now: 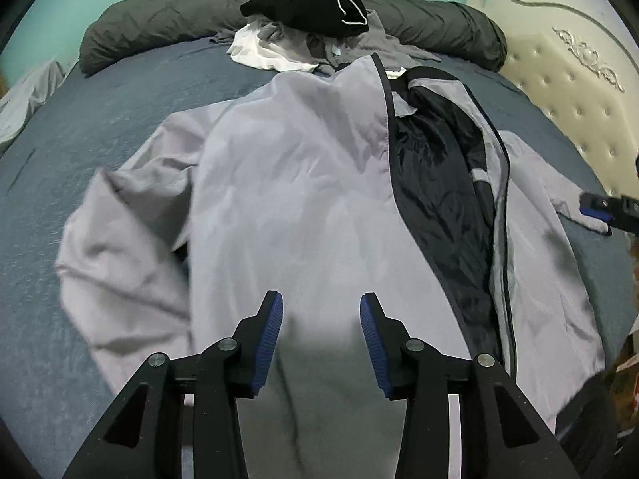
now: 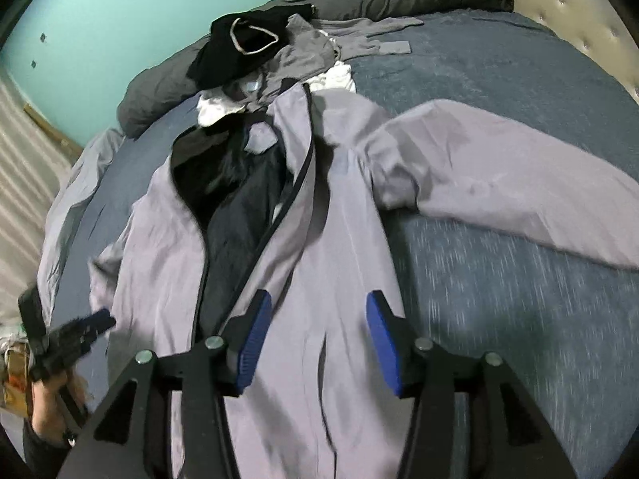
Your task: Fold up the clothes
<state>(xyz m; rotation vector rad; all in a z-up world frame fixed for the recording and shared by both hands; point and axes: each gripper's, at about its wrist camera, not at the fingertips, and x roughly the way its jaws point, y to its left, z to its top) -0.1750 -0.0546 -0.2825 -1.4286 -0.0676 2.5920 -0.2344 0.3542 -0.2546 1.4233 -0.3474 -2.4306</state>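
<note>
My jacket (image 1: 295,183) is thin, smooth cloth with a faint sheen; its dark lining (image 1: 435,183) looks glossier. The bed sheet (image 1: 100,127) is matt, slightly fuzzy cloth. My tongs' arms are matt black plastic with shiny metal pins, and the blue pads (image 1: 271,343) are ribbed. The headboard (image 1: 567,92) is tufted, smooth padding.

Both wrist cams look steeply down, close over bed (image 1: 100,127) – sharing the jacket (image 1: 303,183).

One light grey jacket (image 1: 287,183) lies spread on one blue bed (image 1: 112,127). Beyond the jacket's collar sits one heap of about three garments: one black (image 1: 315,4), one white (image 1: 263,50), one grey (image 1: 379,46). Two grippers show.
</note>
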